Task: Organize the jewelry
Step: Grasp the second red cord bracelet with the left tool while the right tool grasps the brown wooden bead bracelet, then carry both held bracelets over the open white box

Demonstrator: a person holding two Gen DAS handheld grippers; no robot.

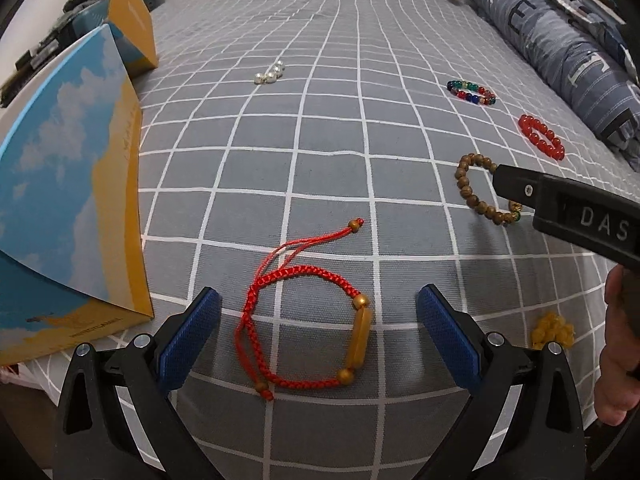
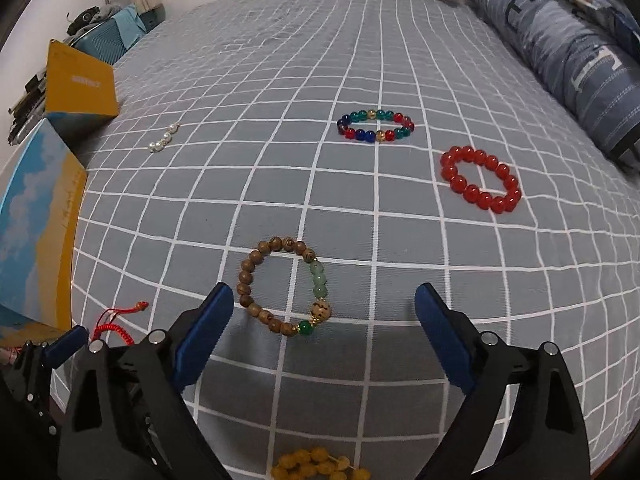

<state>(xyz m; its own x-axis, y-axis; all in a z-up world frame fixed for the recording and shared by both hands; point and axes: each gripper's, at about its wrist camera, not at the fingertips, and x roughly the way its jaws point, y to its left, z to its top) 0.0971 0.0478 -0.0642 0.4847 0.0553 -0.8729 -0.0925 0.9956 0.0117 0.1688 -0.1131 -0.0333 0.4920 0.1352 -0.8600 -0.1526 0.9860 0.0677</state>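
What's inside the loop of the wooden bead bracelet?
Only bare grey checked bedsheet shows inside the wooden bead bracelet. In the left wrist view, the right gripper covers part of its ring.

Left claw (image 1: 318, 316) spread wide low in frame, the red braided bracelet (image 1: 304, 324) lying between its blue pads on the checked bed (image 1: 320, 140). Right claw (image 1: 560, 208) reaches in at right, overlapping the wooden bead bracelet (image 1: 466, 188).

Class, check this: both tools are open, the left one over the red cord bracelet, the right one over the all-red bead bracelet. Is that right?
Not quite. The right tool is over the wooden bead bracelet; the right wrist view shows the all-red bead bracelet lying farther off. The left tool is indeed open over the red cord bracelet.
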